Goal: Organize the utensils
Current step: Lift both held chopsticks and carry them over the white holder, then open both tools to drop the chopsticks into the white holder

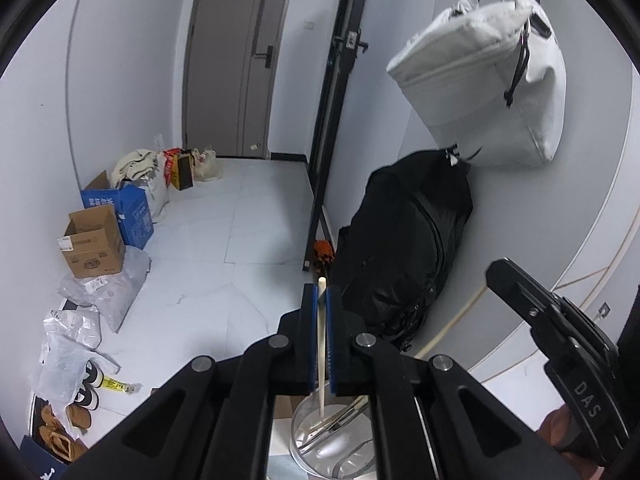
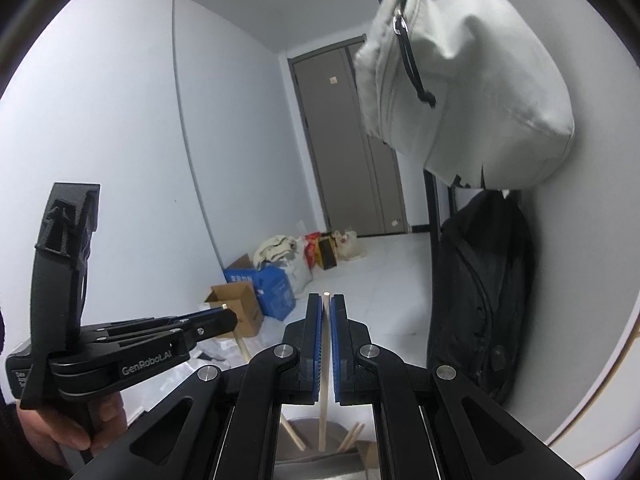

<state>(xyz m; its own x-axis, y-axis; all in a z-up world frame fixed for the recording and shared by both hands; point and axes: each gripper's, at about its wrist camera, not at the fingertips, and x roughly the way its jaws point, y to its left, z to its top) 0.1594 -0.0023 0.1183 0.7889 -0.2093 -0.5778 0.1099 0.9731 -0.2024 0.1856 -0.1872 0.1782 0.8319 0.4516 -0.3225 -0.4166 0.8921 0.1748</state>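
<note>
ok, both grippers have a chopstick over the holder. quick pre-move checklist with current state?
1. Left gripper shut on its chopstick: ok.
2. Right gripper shut on its chopstick: ok.
3. Left chopstick's lower end is over the holder opening: ok.
4. Right chopstick's lower end is above the holder: ok, though whether it has entered the rim: cannot tell.
5. Room inside the holder: utensils already lie there, with space around them: ok.
6. Gap between the two grippers: apart in both views: ok.
</note>
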